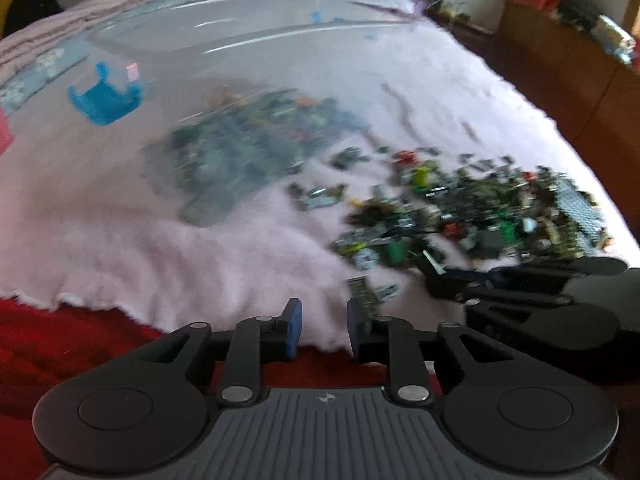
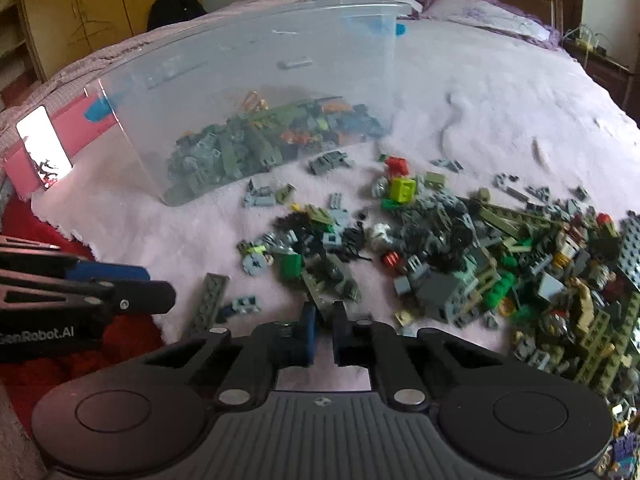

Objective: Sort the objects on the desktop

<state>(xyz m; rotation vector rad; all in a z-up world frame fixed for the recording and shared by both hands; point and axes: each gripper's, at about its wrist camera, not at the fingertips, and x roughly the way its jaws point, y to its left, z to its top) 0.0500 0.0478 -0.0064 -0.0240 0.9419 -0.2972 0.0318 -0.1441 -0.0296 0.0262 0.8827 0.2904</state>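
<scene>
Right tool [image 2: 325, 322] narrowed on a small olive brick at the near edge of the loose brick pile [image 2: 480, 264] on the bed. Left tool [image 1: 322, 326] parted, empty. Best carried level over the clear bin [image 2: 248, 92], then released low inside.

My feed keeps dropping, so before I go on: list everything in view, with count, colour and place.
bin: one, clear plastic, tipped on its side, back left on the blanket, bricks inside
loose bricks: many, mostly grey and green, some red, piled on the right
lime brick: one, at the pile's far edge
long plate: one, grey, near blanket's front edge
blanket: one, pale pink, covers the bed
pillow: one, purple-white, far end
left tool: open, empty
right tool: narrow gap, hold unclear
</scene>
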